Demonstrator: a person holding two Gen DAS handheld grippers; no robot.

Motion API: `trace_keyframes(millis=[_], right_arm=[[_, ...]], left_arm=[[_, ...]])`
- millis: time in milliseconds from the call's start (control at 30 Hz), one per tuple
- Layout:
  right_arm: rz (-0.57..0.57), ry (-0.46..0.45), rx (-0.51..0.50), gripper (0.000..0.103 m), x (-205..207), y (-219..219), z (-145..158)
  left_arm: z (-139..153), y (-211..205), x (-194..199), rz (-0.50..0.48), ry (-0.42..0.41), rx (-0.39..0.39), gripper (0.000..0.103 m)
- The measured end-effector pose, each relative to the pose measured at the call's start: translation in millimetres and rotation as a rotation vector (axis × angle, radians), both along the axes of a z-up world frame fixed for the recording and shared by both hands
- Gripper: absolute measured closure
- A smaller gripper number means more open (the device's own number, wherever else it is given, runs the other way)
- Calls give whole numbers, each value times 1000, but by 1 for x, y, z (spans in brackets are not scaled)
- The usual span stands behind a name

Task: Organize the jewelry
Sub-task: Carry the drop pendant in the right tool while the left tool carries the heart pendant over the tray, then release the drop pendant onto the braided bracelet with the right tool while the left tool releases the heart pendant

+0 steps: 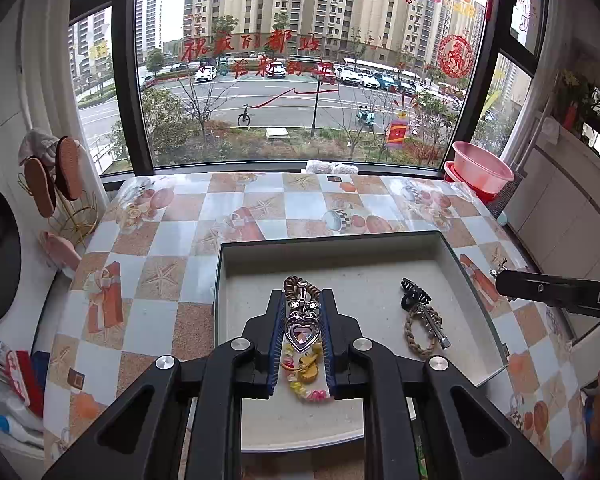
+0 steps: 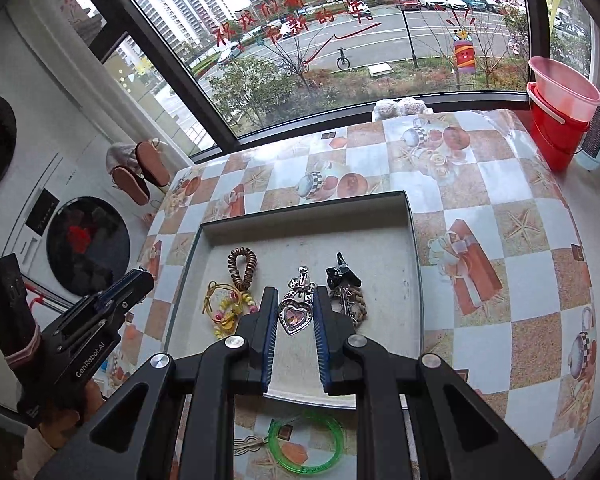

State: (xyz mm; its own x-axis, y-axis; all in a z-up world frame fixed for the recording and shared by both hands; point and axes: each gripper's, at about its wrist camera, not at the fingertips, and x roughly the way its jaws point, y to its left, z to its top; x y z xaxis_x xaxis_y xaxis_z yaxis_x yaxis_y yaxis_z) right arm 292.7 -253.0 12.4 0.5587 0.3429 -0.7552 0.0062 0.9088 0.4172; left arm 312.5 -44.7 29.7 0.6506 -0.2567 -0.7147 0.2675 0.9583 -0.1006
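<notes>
The tray (image 2: 414,248) sits on the checked tablecloth (image 2: 500,184) and already holds most of the jewelry. In the right wrist view the heart pendant (image 2: 295,312) lies at the tray's middle. At its 10 o'clock is the brown coil tie (image 2: 242,264), at 9 o'clock the yellow bead charm (image 2: 230,308), and at 3 o'clock the black claw clip (image 2: 342,272) with the braided tie (image 2: 358,306) and a silver clip (image 2: 346,300) piled touching each other.

Still outside the tray, just past its near edge at 6 o'clock, are the green bangle (image 2: 306,446) and a small corded piece (image 2: 248,446) on the cloth. Those look like what is left to bring in; beyond that, the clip-and-braid pile could be spread apart if neat rows are wanted. My guess is the job is well past halfway.

The right gripper (image 2: 295,332) hangs above the tray with its jaws a narrow gap apart — the pendant shows between the fingers, but it seems to lie on the tray floor below them, not pinched. The left gripper (image 1: 302,344) is likewise narrowly parted and empty as far as I can tell. In its own view the pendant, coil and bead charm line up between the fingers and appear to lie on the tray beneath them. From the right camera the left gripper is at 9 o'clock, off the tray's left edge — nothing in it.
</notes>
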Motion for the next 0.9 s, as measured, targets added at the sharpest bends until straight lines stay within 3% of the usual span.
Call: trace_keyframes(millis=[333,900], right_arm=[[7,68,-4,84,14,5,-52],[-5,82,-101,84,29,14,-91]], left_arm=[[-56,-10,11,10,74,45,73],[-87,-24,19,20,66,145,72]])
